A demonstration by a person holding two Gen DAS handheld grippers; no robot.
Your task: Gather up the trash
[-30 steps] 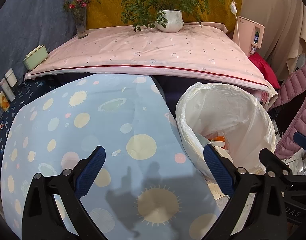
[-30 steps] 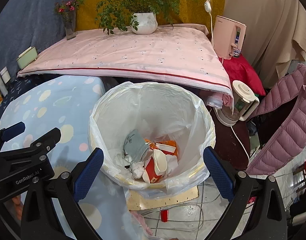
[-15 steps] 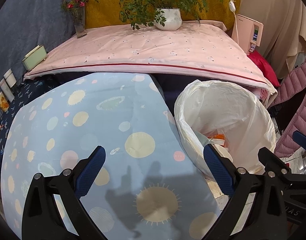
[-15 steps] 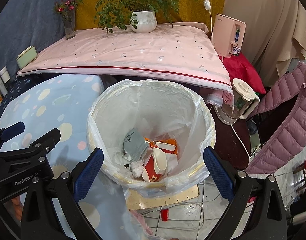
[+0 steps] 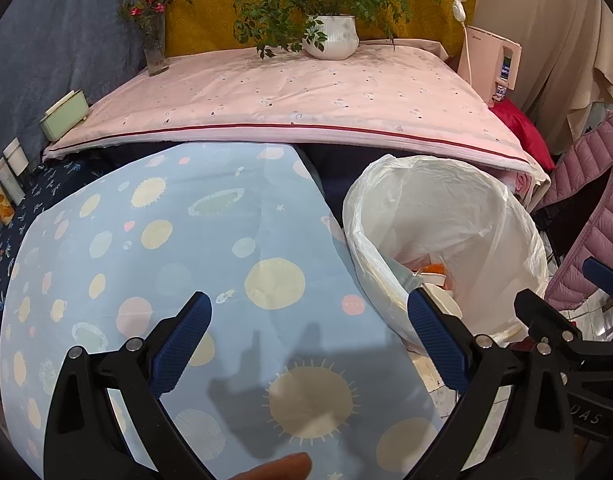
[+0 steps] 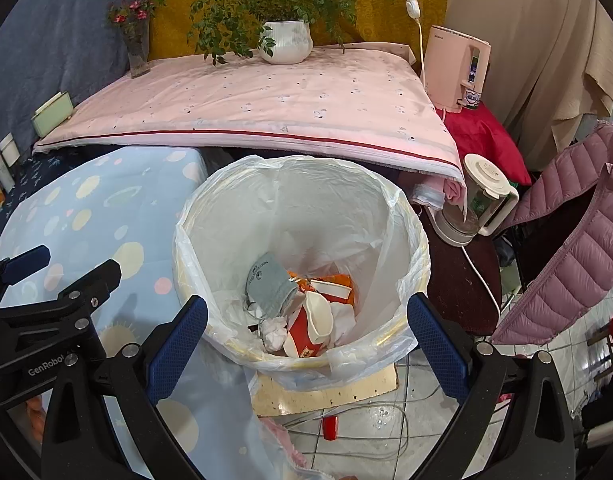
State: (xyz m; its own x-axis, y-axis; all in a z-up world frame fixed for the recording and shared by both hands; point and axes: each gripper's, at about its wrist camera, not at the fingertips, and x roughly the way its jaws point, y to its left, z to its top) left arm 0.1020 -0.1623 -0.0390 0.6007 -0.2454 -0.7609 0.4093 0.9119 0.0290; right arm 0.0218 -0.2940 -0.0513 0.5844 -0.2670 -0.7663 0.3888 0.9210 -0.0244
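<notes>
Left claw spread wide, nothing between its 2 blue pads, hovering over the blue planet-print cloth on the worktop, near the worktop's right edge. Right claw also spread wide and empty, hanging above the mouth of the trash bin.

Bin has a white plastic liner, stands on the tiled floor just beside the worktop's right edge, on a pale board. Trash inside, at the bottom: grey mask, red-and-white paper cup lying on its side, crumpled white tissue, orange wrapper. Left view only catches a slice of this past the bin rim.

No loose trash visible on the blue cloth. Pink-covered surface behind carries a white plant pot and a flower vase at its far edge.
</notes>
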